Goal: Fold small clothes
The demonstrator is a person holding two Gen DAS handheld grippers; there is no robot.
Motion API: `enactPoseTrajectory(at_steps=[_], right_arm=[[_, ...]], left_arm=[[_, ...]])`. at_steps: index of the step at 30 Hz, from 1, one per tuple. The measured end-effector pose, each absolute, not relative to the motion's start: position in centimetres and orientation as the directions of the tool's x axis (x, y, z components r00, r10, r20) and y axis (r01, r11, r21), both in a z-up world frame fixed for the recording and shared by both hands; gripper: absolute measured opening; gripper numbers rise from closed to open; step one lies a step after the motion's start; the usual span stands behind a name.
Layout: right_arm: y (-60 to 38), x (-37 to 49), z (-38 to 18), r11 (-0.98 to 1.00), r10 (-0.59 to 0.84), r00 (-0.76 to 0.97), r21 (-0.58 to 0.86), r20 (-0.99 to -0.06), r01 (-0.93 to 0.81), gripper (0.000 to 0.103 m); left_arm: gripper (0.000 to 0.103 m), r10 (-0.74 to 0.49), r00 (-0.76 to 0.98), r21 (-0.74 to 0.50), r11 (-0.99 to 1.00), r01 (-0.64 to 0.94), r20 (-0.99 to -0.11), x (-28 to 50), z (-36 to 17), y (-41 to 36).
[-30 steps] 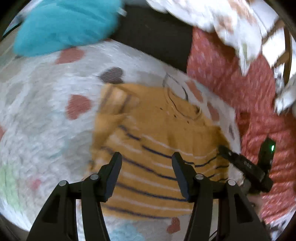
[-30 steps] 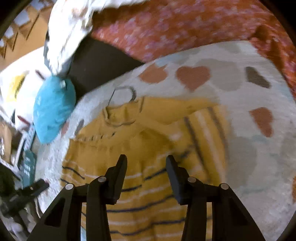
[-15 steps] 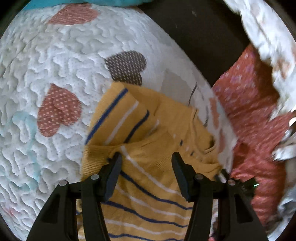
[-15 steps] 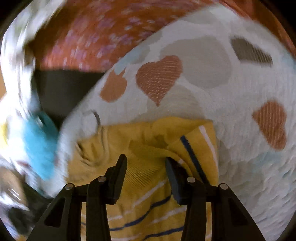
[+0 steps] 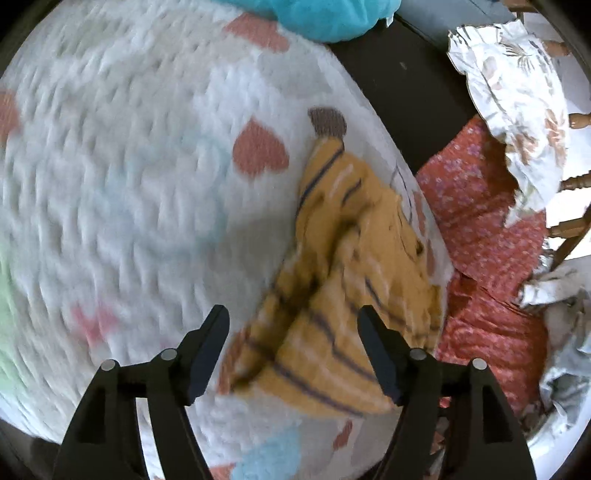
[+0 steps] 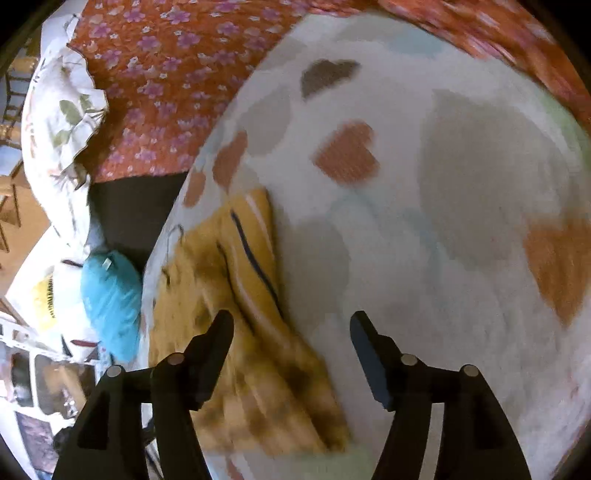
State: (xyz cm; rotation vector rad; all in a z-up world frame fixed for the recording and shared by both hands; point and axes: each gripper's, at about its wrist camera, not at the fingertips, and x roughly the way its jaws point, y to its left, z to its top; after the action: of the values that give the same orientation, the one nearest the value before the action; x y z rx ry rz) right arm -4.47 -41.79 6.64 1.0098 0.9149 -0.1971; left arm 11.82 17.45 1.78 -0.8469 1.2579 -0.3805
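A small mustard-yellow sweater with navy and white stripes (image 5: pixel 343 280) lies on a white quilt with heart patches (image 5: pixel 129 184). Its sleeves are folded in over the body. In the left wrist view my left gripper (image 5: pixel 293 328) is open and empty, just above the sweater's near left edge. In the right wrist view the sweater (image 6: pixel 240 314) lies at the lower left. My right gripper (image 6: pixel 291 332) is open and empty above the sweater's right edge and the quilt (image 6: pixel 443 221). Both views are blurred by motion.
A teal cushion (image 5: pixel 325 14) lies at the quilt's far edge; it also shows in the right wrist view (image 6: pixel 110 295). A red floral cloth (image 5: pixel 487 258) and a white floral cloth (image 5: pixel 517 92) lie beside the quilt. Wooden chair spindles (image 5: pixel 572 181) stand at the right.
Both grippers have opened wider and pulled back and outward from the sweater. The sweater now lies narrower, with its sleeves folded over the body.
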Motion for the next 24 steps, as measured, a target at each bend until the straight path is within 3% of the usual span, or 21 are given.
enactPoseTrajectory(at_steps=[4,8,11,17,18,19,20,21,23,24], right_arm=[[-39.7,-8.2,4.6,0.498,0.306,0.635,0.687,-0.710,0.529,0.073],[-37.1,-8.4,3.4,0.487,0.344,0.642,0.715,-0.685,0.502,0.074],[-35.7,-7.3,3.1,0.495,0.340,0.647,0.715,-0.683,0.494,0.083],[-34.2,-3.3,3.6,0.561,0.335,0.649,0.698,-0.683,0.445,0.085],[-33.9,-2.7,3.7,0.572,0.336,0.647,0.694,-0.684,0.437,0.084],[-33.6,-2.0,3.7,0.587,0.334,0.639,0.683,-0.693,0.435,0.084],[-33.2,-1.4,3.5,0.608,0.323,0.622,0.660,-0.714,0.442,0.079],[-33.0,-1.1,3.4,0.619,0.312,0.611,0.644,-0.727,0.450,0.073],[-33.0,-0.7,3.0,0.638,0.284,0.571,0.597,-0.770,0.486,0.021],[-33.2,-0.6,2.7,0.623,0.306,0.554,0.603,-0.774,0.498,0.020]], left_arm=[[0.076,-0.696,0.283,-0.750,0.635,-0.186,-0.660,9.4,0.5,15.9],[0.089,-0.657,0.298,-0.712,0.689,-0.134,-0.692,8.9,1.1,13.6],[0.090,-0.674,0.283,-0.721,0.684,-0.111,-0.682,9.6,1.2,12.5],[0.089,-0.670,0.235,-0.704,0.702,-0.109,-0.704,12.5,0.9,9.3],[0.087,-0.654,0.222,-0.685,0.719,-0.113,-0.723,12.9,0.9,8.8],[0.068,-0.627,0.205,-0.655,0.748,-0.112,-0.752,13.3,1.0,8.0],[0.036,-0.596,0.188,-0.619,0.779,-0.103,-0.781,13.7,1.2,7.4],[0.024,-0.540,0.164,-0.558,0.825,-0.090,-0.825,13.9,1.3,6.7],[0.010,-0.504,0.152,-0.518,0.852,-0.075,-0.850,14.0,1.7,6.4],[0.008,-0.497,0.148,-0.511,0.856,-0.079,-0.855,13.9,1.9,6.6]])
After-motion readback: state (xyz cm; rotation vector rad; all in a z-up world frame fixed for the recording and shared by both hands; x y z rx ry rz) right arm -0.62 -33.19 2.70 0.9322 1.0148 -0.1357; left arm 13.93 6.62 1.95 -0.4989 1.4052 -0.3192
